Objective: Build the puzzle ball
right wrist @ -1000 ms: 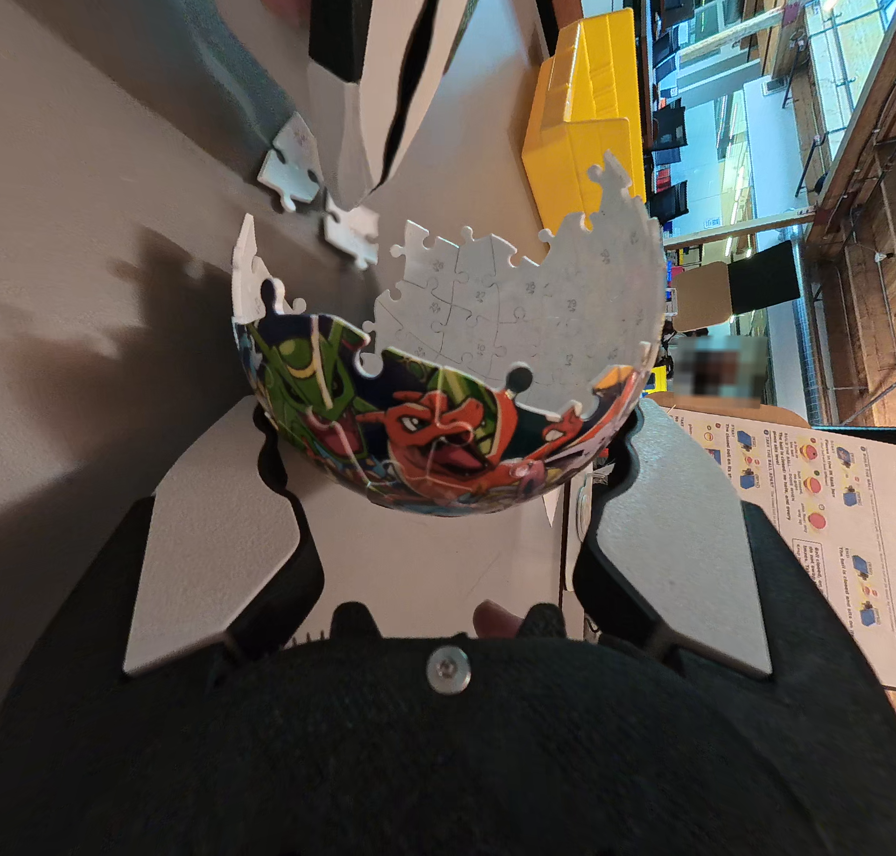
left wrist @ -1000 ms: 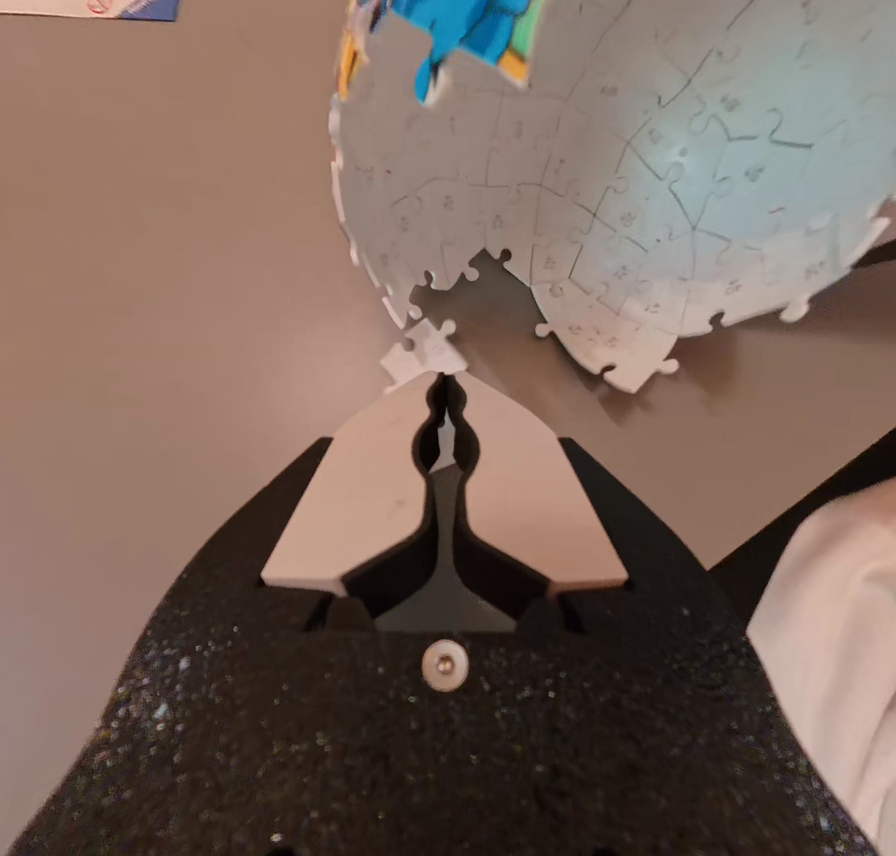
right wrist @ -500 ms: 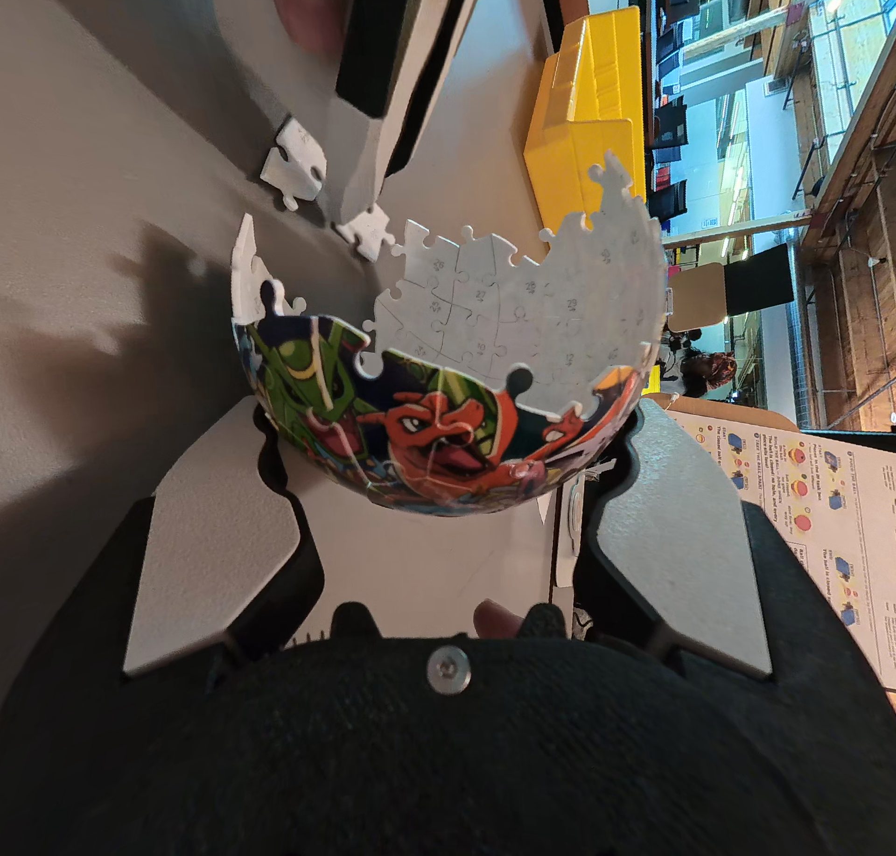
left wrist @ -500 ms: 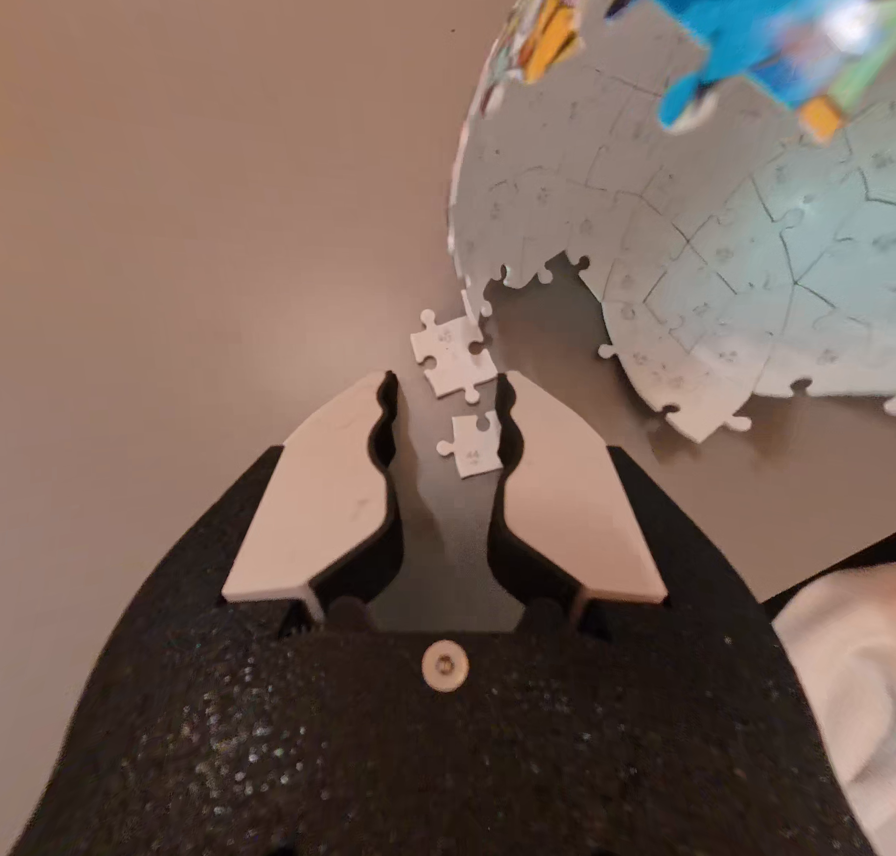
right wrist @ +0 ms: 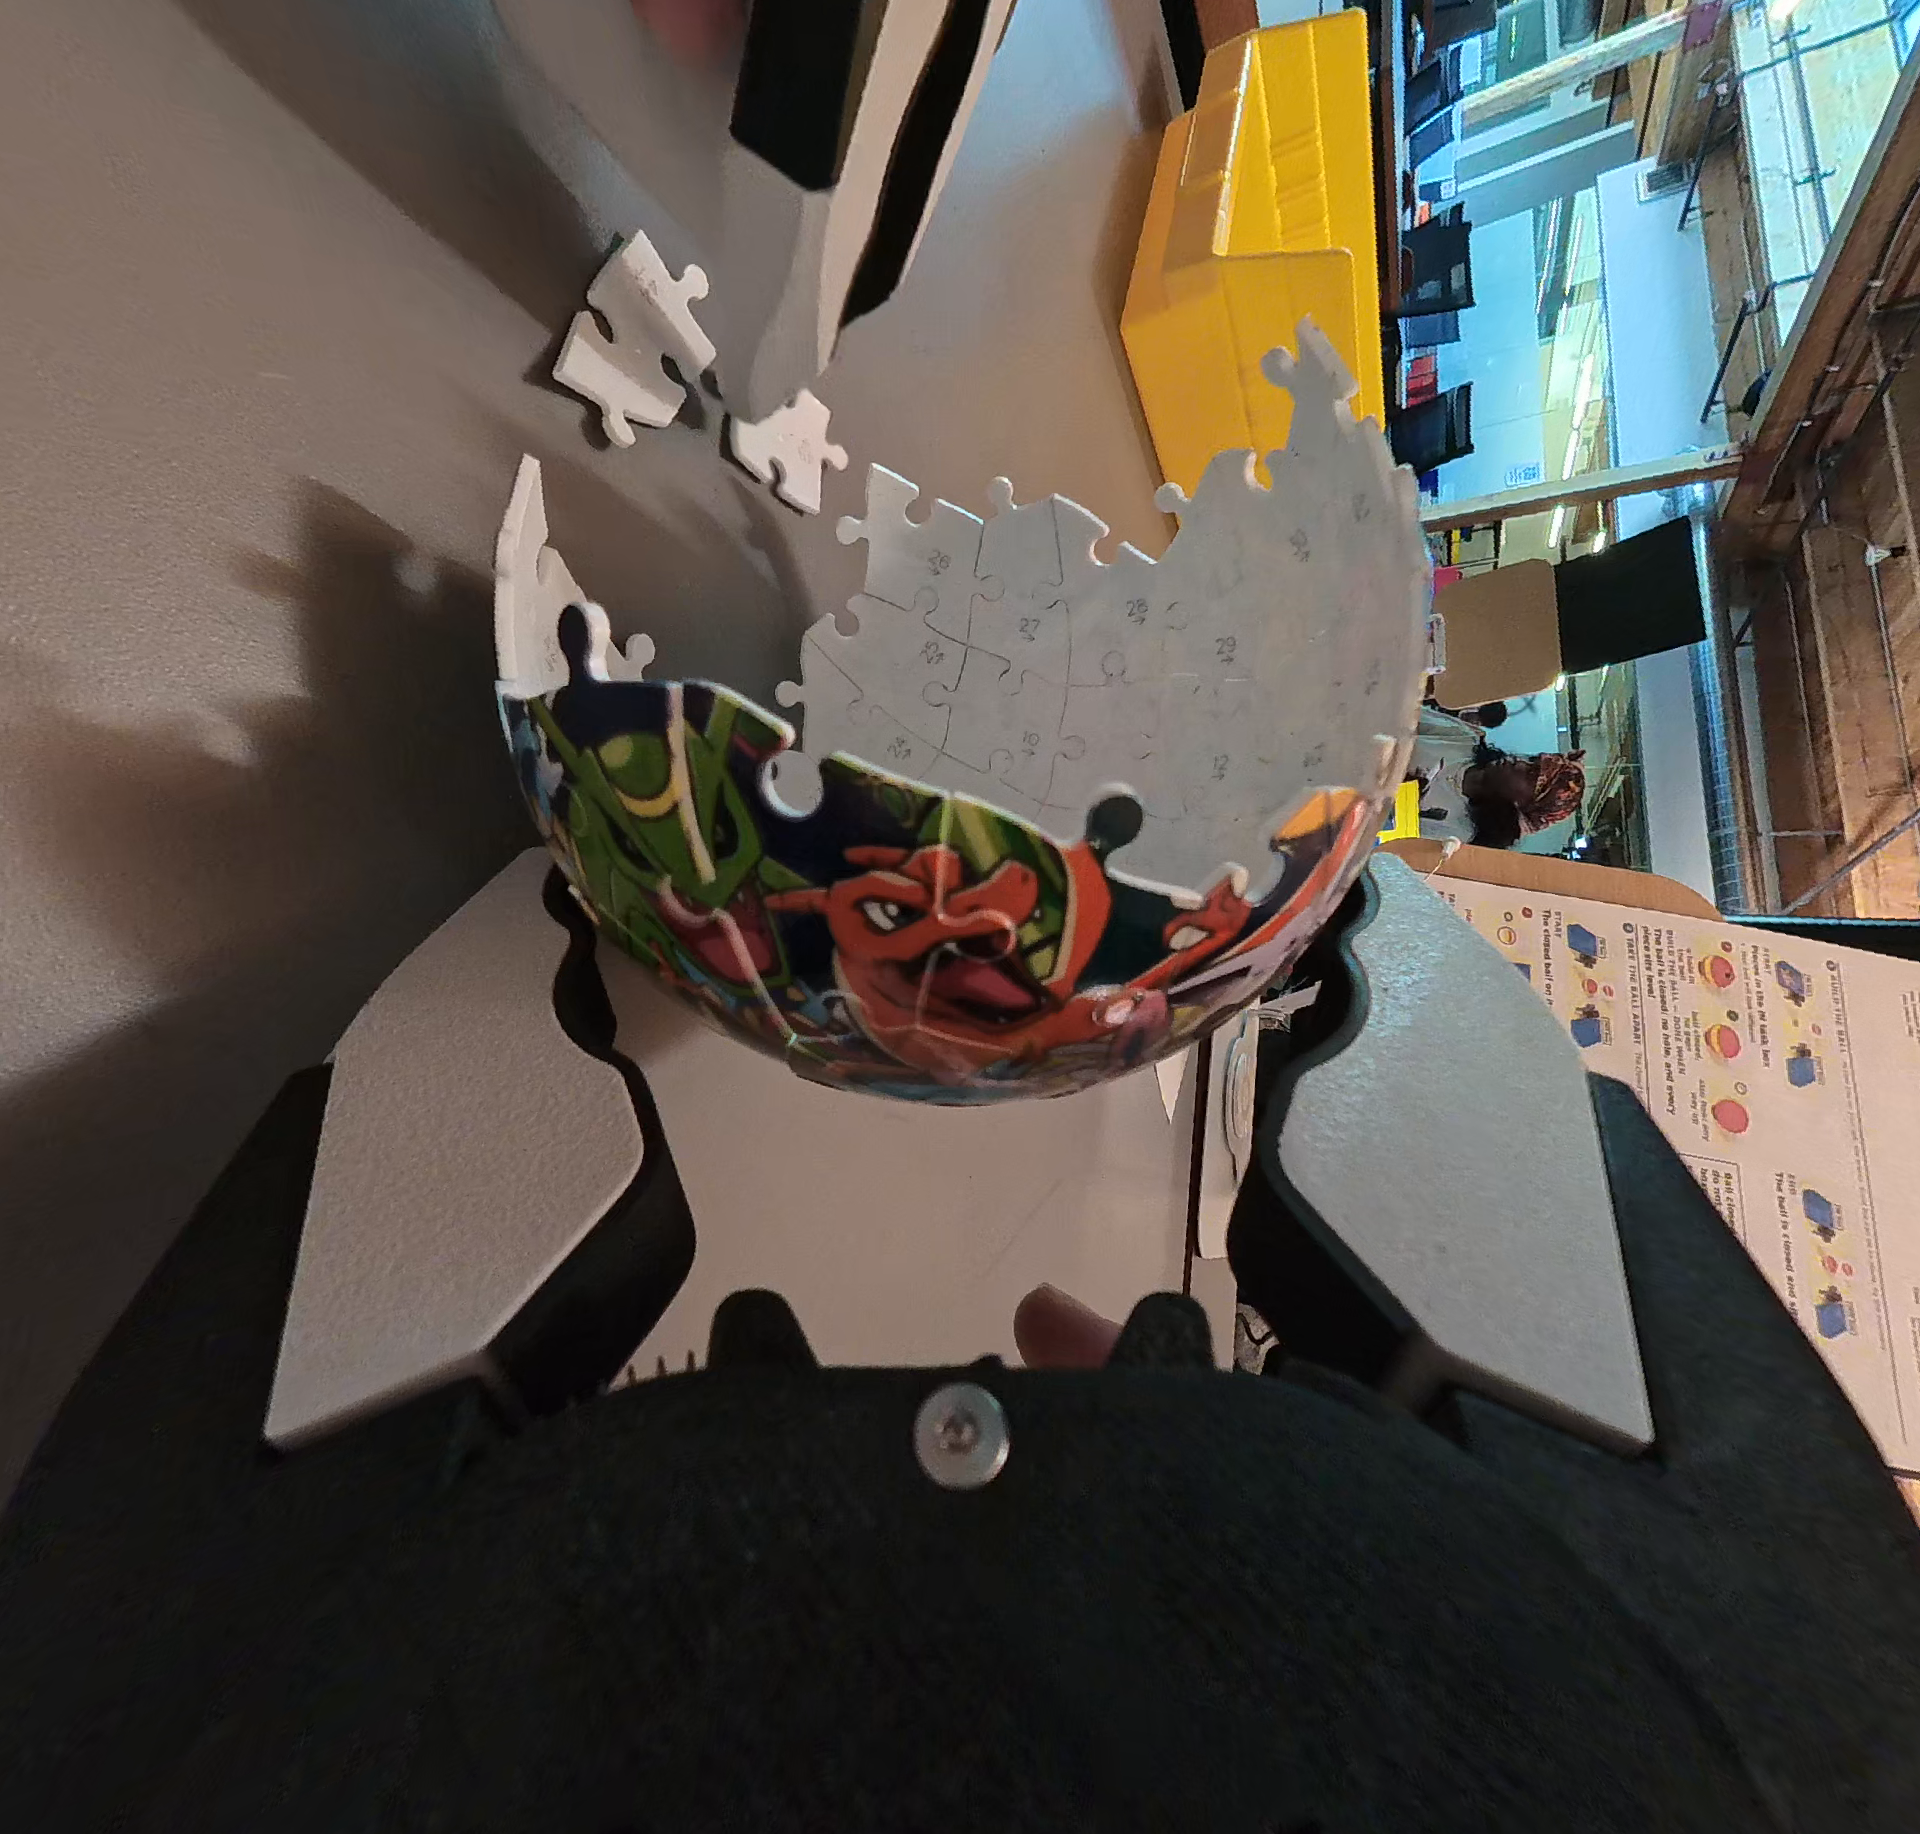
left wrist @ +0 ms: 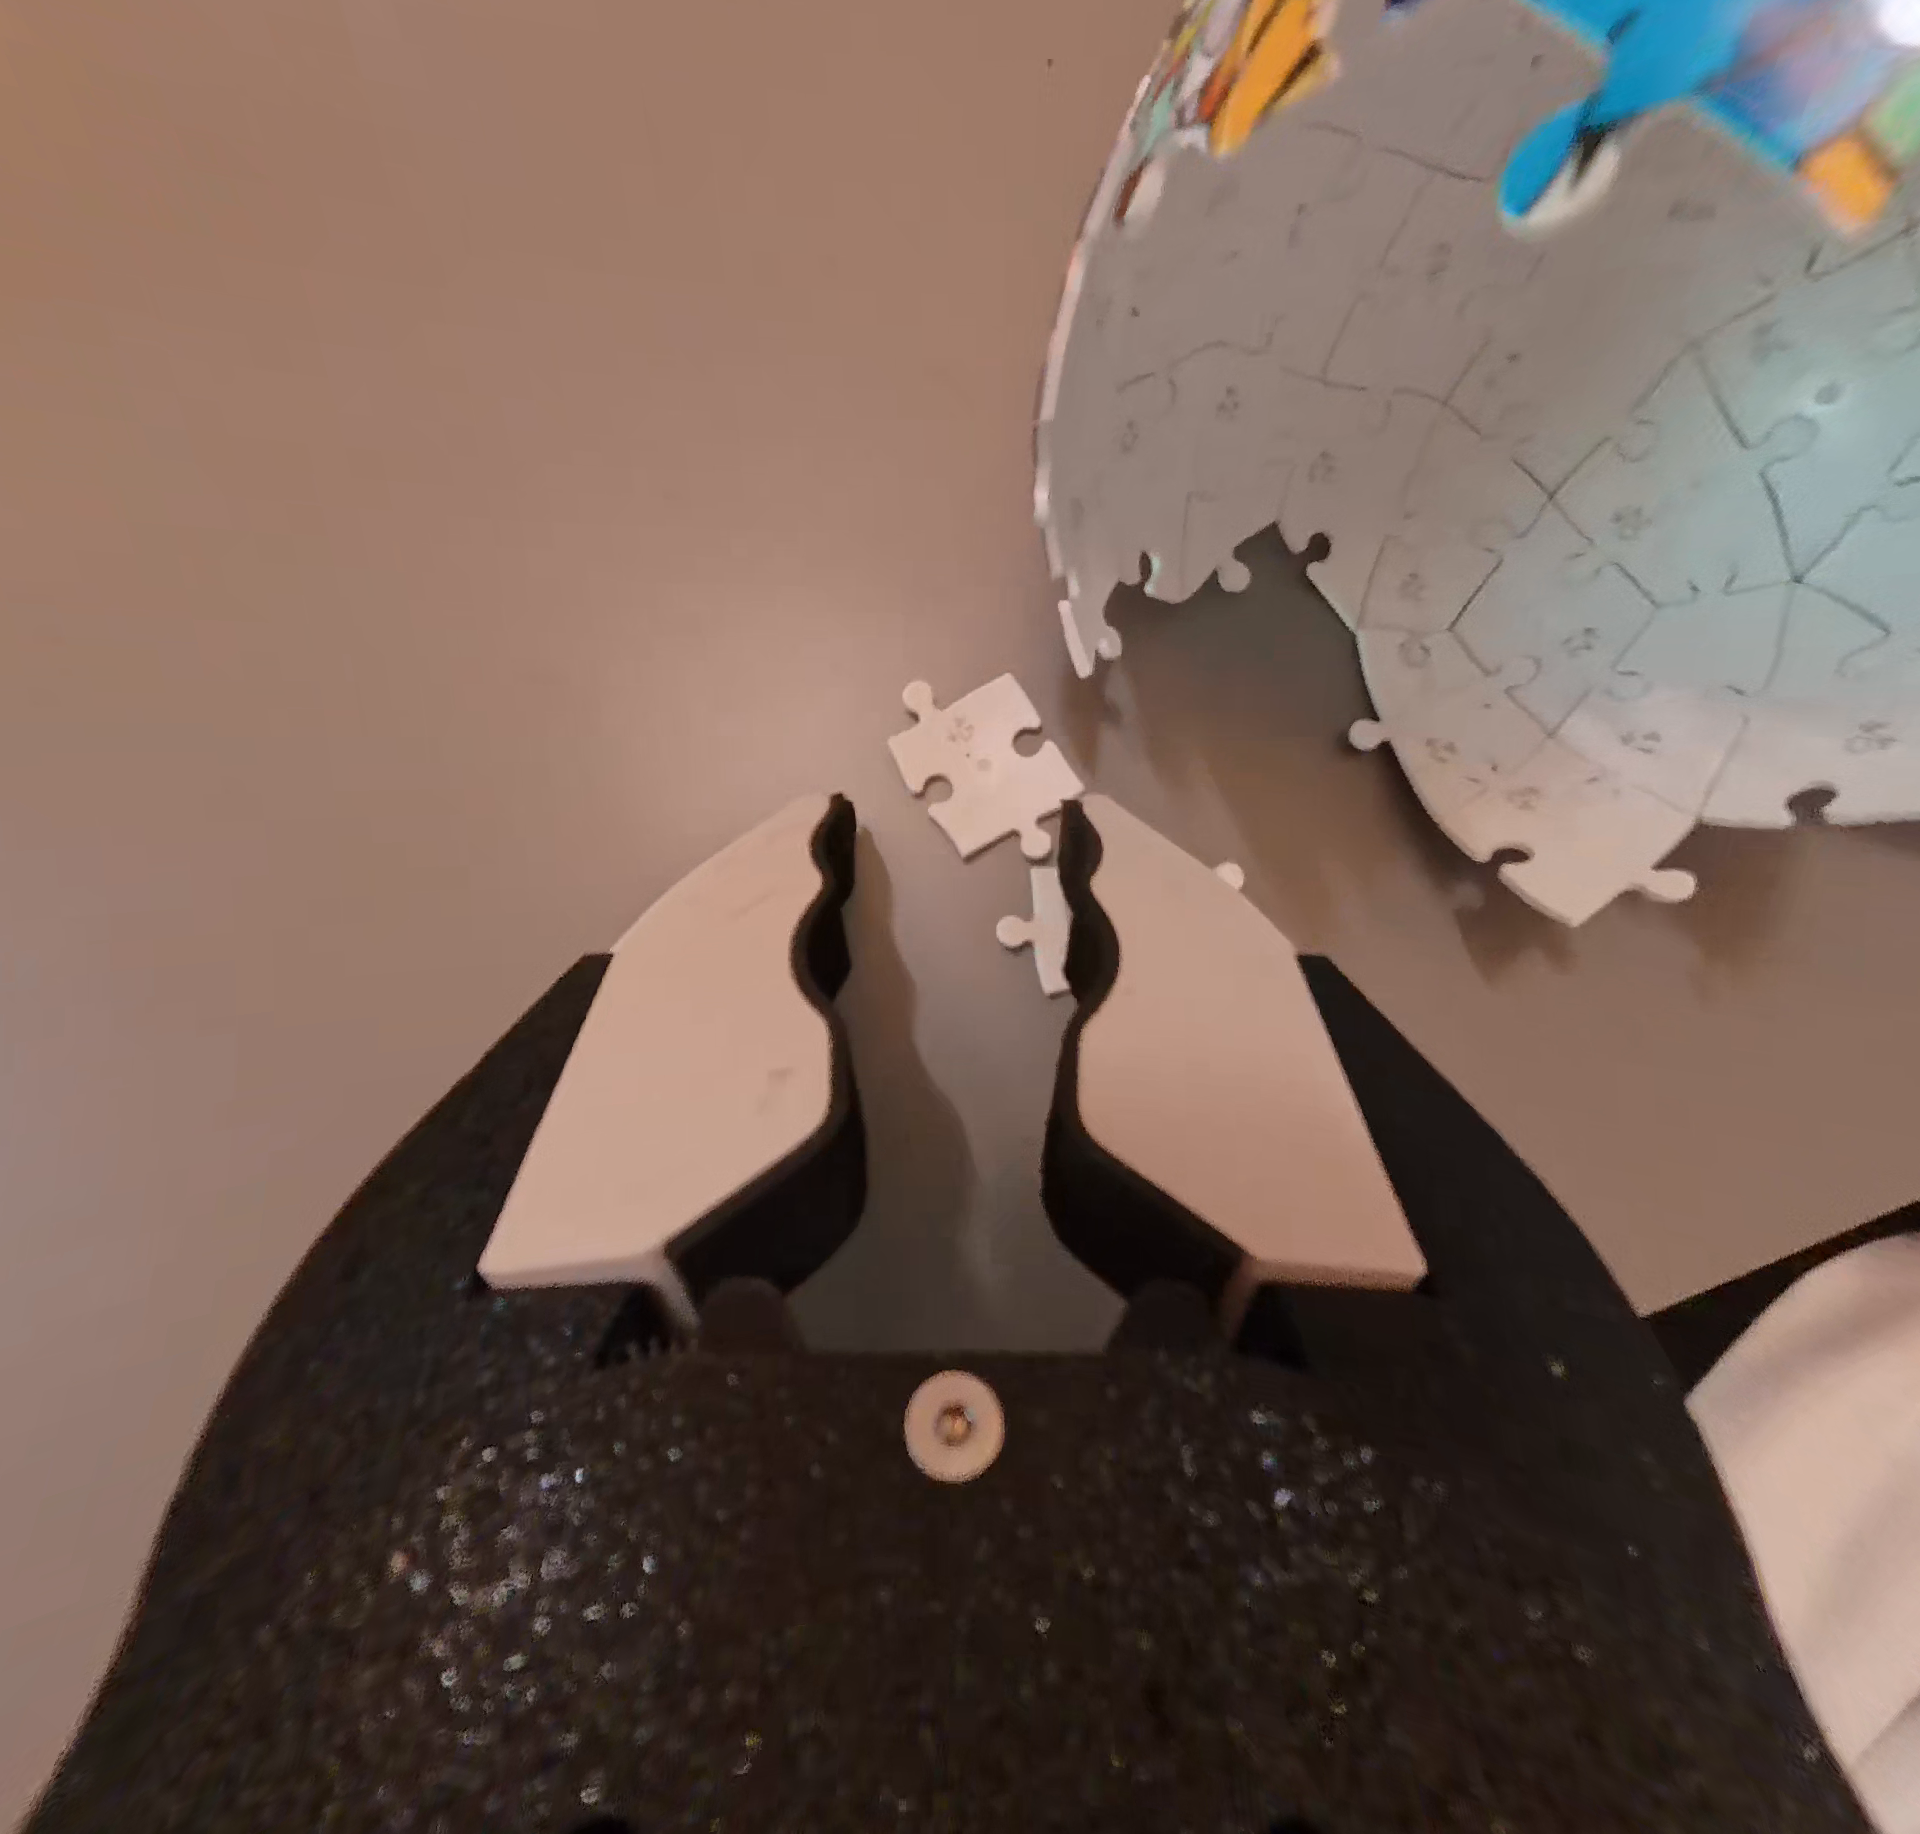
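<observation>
My right claw (right wrist: pixel 961 937) is spread wide, its two fingers pressed against opposite sides of the half-built puzzle ball (right wrist: pixel 966 849), gripping it with the open bowl tipped toward the camera; the printed outer skin faces me and the plain grey inside shows past the jagged rim. My left claw (left wrist: pixel 951 818) stands partly open with nothing in it, tips down at the tabletop (left wrist: pixel 416 382). A small loose piece (left wrist: pixel 1039 927) lies against the inner edge of its right finger, partly hidden beneath it. Just beyond the tips lies a larger joined pair of pieces (left wrist: pixel 982 761), blank side up. Farther off sits a yellow box (right wrist: pixel 1257 226), and an instruction sheet (right wrist: pixel 1704 1067) lies to the right.
</observation>
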Demonstrator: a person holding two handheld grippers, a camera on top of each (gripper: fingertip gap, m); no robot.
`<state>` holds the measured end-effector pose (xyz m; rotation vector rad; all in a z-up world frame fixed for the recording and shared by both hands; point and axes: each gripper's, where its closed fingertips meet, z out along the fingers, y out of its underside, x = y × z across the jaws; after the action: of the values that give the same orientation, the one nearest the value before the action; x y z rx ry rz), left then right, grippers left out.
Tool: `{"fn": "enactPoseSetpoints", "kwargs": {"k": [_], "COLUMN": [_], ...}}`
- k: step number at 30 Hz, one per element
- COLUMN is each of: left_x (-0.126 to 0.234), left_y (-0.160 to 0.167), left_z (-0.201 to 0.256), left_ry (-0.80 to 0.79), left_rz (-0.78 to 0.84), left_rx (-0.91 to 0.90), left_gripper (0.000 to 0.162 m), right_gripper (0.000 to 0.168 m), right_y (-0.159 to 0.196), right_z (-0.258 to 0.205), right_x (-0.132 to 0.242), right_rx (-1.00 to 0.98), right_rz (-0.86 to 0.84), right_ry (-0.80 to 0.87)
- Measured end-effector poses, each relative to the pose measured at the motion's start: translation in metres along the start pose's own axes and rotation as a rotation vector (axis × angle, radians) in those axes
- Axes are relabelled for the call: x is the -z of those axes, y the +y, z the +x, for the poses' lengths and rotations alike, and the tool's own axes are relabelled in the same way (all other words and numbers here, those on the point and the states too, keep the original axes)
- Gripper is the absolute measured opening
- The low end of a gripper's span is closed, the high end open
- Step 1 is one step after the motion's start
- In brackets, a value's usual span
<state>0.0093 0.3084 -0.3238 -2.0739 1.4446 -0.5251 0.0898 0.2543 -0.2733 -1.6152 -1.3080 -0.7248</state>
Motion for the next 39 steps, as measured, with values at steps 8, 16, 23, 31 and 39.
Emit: {"fn": "enactPoseSetpoints", "kwargs": {"k": [8, 16, 23, 31, 39], "left_x": [-0.003, -0.006, -0.001, -0.009, -0.009], "left_y": [-0.001, 0.002, 0.005, -0.002, -0.001], "left_z": [0.008, 0.005, -0.007, 0.006, 0.008], "left_ry": [0.034, -0.023, -0.056, 0.009, 0.032], "left_rz": [-0.015, -0.041, -0.053, -0.029, -0.023], "left_rx": [0.000, -0.013, 0.006, -0.009, -0.036], "left_gripper": [0.037, 0.042, 0.040, 0.033, 0.018], "right_gripper": [0.132, 0.132, 0.132, 0.131, 0.131], "right_y": [0.000, 0.000, 0.000, 0.000, 0.000], "right_z": [0.000, 0.000, 0.000, 0.000, 0.000], "right_x": [0.000, 0.000, 0.000, 0.000, -0.001], "right_rx": [0.001, 0.000, -0.001, 0.003, 0.000], "right_rz": [-0.001, 0.001, 0.002, 0.000, 0.002], "right_ry": [0.000, 0.000, 0.000, 0.002, 0.001]}}
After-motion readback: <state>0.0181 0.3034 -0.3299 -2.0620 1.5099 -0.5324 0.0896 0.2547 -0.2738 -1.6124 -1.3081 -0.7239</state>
